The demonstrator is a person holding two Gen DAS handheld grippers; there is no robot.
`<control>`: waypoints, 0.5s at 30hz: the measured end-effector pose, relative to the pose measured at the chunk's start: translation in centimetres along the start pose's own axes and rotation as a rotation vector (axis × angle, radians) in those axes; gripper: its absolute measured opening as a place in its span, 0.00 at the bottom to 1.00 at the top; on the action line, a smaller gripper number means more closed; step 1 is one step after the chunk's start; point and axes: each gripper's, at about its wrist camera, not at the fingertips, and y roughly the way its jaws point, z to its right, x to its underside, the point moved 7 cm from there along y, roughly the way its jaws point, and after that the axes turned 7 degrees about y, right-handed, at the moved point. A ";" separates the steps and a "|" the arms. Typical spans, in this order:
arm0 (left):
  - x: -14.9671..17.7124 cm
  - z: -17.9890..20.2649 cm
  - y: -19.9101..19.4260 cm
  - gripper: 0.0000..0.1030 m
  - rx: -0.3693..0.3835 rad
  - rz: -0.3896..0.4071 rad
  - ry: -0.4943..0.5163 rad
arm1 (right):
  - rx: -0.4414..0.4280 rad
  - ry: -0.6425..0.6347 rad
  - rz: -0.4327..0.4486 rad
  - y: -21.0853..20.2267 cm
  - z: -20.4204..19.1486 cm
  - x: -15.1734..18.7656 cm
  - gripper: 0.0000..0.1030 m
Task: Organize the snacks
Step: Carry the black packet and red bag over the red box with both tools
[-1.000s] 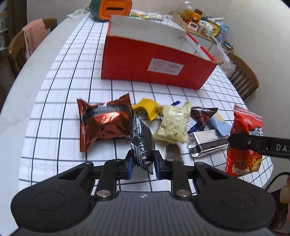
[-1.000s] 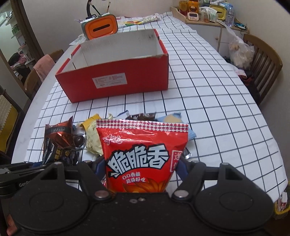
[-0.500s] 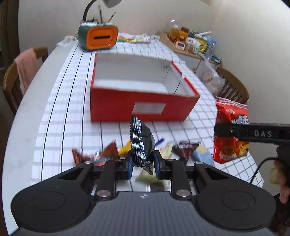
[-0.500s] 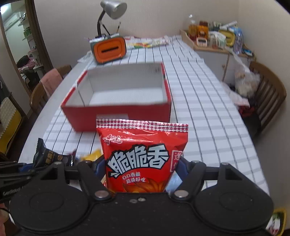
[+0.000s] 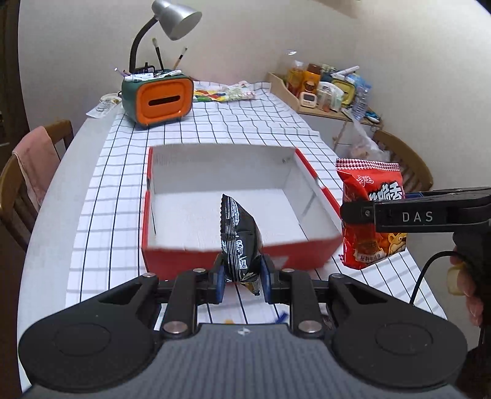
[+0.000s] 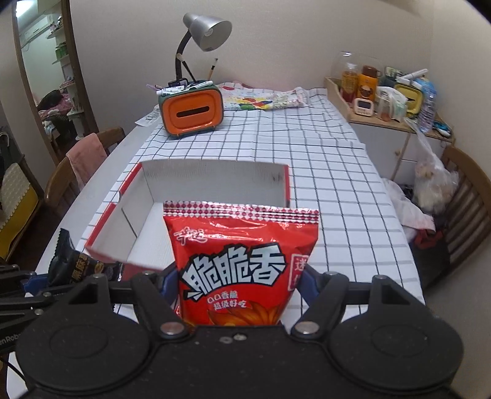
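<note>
- table (image 5: 101, 190): long, under a white cloth with a thin black grid, cloth lies flat and smooth, runs from near edge to far wall
- red box (image 5: 172, 261): open-top cardboard, glossy red outside, matte white inside, nothing visible in it; rectangular, long axis left-right in the left wrist view; sits mid-table, just ahead of and below both held packets, so the coming move looks like a short forward carry then a drop over the near wall
- orange dispenser (image 5: 162, 99) with a grey gooseneck lamp (image 5: 179, 20) at the far end, hard plastic, well apart from the box
- red snack bag (image 6: 242, 261): biggest packet, shiny crinkly foil, puffy pillow shape, serrated top seam, upright; in the left wrist view it hangs just right of the box's right wall
- right hand-held gripper (image 6: 237, 287): jaws at a medium spread, pressing both side edges of the red snack bag low down, holding it
- black snack packet (image 5: 241, 242): small, glossy film with white print, slim pillow standing on end, long axis vertical, top leaning toward the box; already over the near wall
- left hand-held gripper (image 5: 241, 280): jaws narrow, clamped on the black packet's lower part; judged the nearer one to the box opening, so likely first to release
</note>
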 end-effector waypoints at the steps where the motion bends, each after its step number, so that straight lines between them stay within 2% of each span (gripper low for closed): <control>1: -0.5 -0.2 0.5 0.22 -0.007 -0.002 -0.001 | -0.003 -0.009 -0.001 0.5 -0.1 -0.6 0.71; 8: -4.1 -2.1 3.9 0.22 -0.062 -0.020 0.011 | -0.004 -0.076 -0.016 5.0 -0.5 -4.1 0.71; 15: -5.6 -4.0 8.1 0.22 -0.102 -0.081 0.005 | -0.027 -0.122 -0.081 10.1 -1.0 -5.7 0.71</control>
